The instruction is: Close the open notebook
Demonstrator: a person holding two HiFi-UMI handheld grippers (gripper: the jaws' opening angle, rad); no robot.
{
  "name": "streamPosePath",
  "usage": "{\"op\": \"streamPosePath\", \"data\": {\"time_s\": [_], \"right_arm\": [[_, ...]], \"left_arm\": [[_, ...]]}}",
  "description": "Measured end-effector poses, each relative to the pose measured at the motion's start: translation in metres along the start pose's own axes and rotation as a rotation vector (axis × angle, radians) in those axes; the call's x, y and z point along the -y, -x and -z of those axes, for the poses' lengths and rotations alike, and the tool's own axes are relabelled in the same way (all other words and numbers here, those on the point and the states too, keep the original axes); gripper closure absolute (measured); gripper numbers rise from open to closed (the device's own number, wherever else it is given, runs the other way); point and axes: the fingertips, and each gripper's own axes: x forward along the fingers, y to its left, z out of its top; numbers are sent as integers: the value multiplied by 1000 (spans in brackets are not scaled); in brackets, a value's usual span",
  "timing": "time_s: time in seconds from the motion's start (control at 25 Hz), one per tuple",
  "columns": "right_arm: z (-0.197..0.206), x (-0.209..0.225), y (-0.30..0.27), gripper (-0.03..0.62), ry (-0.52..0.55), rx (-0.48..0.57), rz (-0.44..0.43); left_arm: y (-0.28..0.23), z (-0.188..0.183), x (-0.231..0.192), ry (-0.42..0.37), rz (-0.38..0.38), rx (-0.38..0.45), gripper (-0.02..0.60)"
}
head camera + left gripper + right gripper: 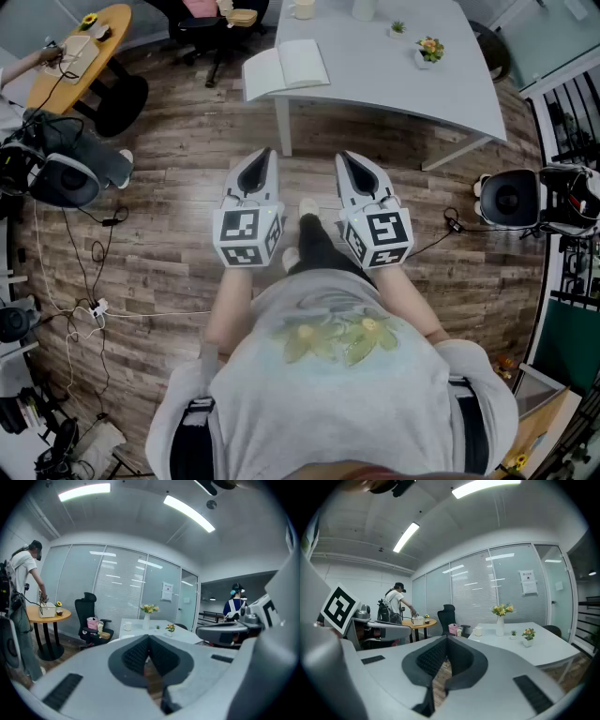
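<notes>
Far ahead, on the near left corner of the pale grey rectangular surface (pixel 394 84), find the open white-paged notebook (pixel 286 68), lying flat with both pages up and its left half seemingly hanging past the edge. Well apart from it for now: holding the grey left gripper (pixel 265 155) and the grey right gripper (pixel 345 157) side by side over the brown wood-plank floor (pixel 169 187), close to the body, both aimed towards the surface. Holding both pairs of jaws pressed together, with nothing between them. Judging by this, first close the distance: walk up square to that corner, staying clear of the white leg (pixel 281 127) below it. Then slip one closed tip under the outer edge of one half, swing it over the spine onto the other, and steady the resting half with the second gripper so nothing slides off the overhang. Keep away from the small potted flowers (pixel 429 49) further right.
</notes>
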Motion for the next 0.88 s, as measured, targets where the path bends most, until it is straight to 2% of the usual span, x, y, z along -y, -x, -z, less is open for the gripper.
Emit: {"op": "streamPosePath", "data": {"time_s": [0.32, 0.88], "right_arm": [[-1, 12, -18, 577, 0, -6, -8], [-6, 45, -76, 577, 1, -26, -32]], "left_arm": [[-20, -8, 1, -4, 12, 5, 577], [-80, -22, -27, 80, 36, 6, 577]]}}
